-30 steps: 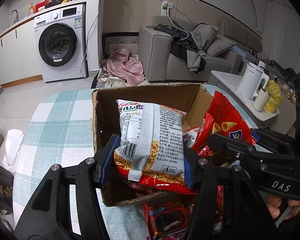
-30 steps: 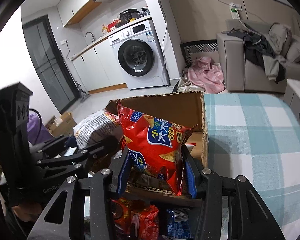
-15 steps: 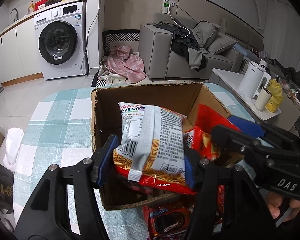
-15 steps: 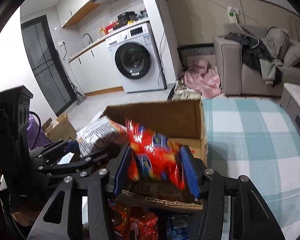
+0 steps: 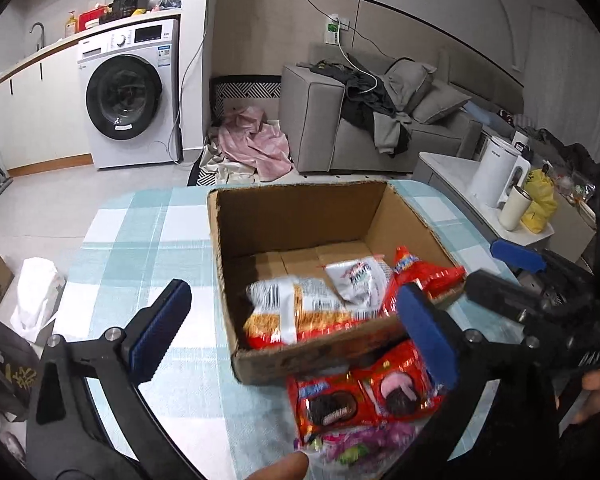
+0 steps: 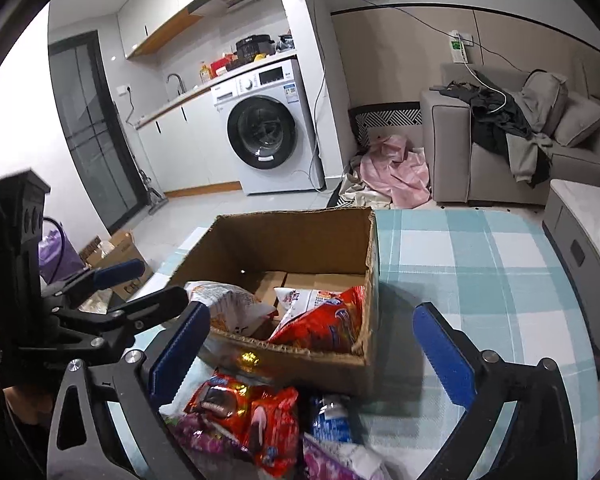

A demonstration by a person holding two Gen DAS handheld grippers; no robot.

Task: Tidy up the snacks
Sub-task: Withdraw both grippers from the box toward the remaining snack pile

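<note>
An open cardboard box point(image 5: 300, 216) stands on the checked tablecloth. Inside it lie a noodle snack bag point(image 5: 296, 312), a small white packet point(image 5: 356, 276) and a red chip bag point(image 5: 424, 276). My left gripper point(image 5: 294, 334) hangs over the box's near wall, its jaws opening wide with nothing pressed between the pads. My right gripper point(image 6: 312, 350) is likewise opening over the near wall point(image 6: 300, 360), and the red chip bag point(image 6: 328, 328) lies free in the box beyond it. Red cookie packs point(image 5: 364, 396) and other loose snacks point(image 6: 332, 420) lie on the table in front of the box.
The teal and white tablecloth point(image 6: 480, 264) runs to the right of the box. A side table holds a white kettle point(image 5: 496, 172). A washing machine point(image 5: 128, 96), a grey sofa point(image 5: 364, 128) and floor clutter lie beyond. A fingertip point(image 5: 284, 468) shows at the bottom edge.
Both grippers opened and let go: the noodle bag and the red chip bag dropped into the box. Both grippers drew back and up a little.
</note>
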